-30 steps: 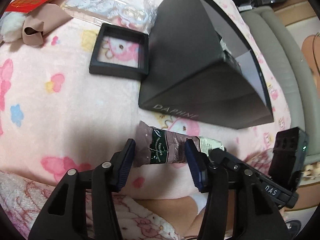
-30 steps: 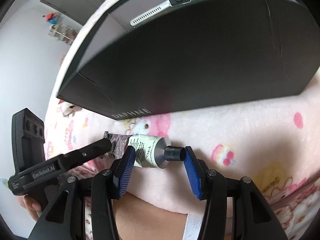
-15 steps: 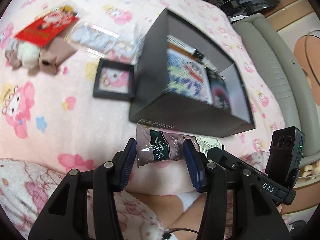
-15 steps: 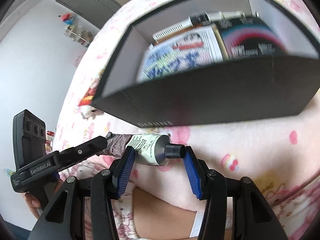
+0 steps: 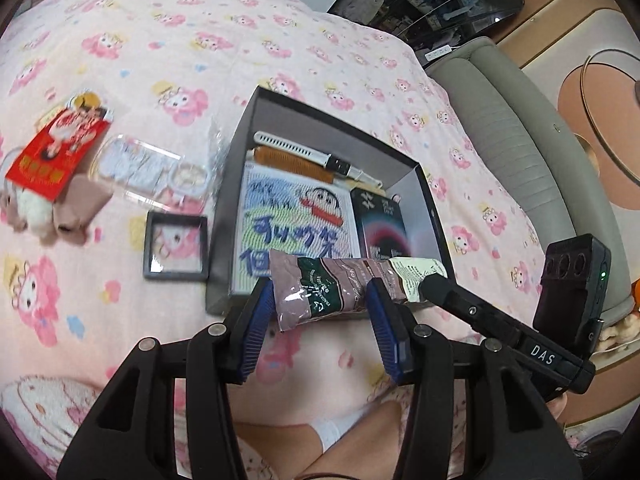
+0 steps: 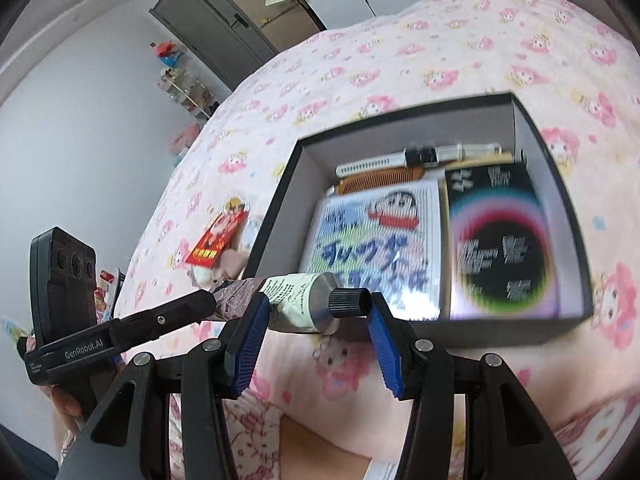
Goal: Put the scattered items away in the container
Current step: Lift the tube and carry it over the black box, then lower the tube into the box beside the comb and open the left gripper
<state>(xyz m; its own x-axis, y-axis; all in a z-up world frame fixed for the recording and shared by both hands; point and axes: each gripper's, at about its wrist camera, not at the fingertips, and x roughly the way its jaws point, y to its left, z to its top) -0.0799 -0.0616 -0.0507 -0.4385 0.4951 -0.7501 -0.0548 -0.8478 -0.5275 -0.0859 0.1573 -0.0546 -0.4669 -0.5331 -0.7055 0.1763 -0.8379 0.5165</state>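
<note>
While both grippers clamp one crinkled tube (image 5: 320, 292), the left gripper (image 5: 318, 312) on its flat crimped tail and the right gripper (image 6: 314, 314) across the cap end, it now hangs lifted at the near rim of the open black box (image 5: 434, 216), higher than a second ago; beyond the box, pink blanket (image 5: 224, 28) lies open.

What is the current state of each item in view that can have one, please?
Crumpled mauve metal cream tube: capped, held off the bed by both ends.
Left gripper: shut on the crimped end.
Right gripper: shut on the cap end.
Black cardboard box: lidless, partly filled.
</note>
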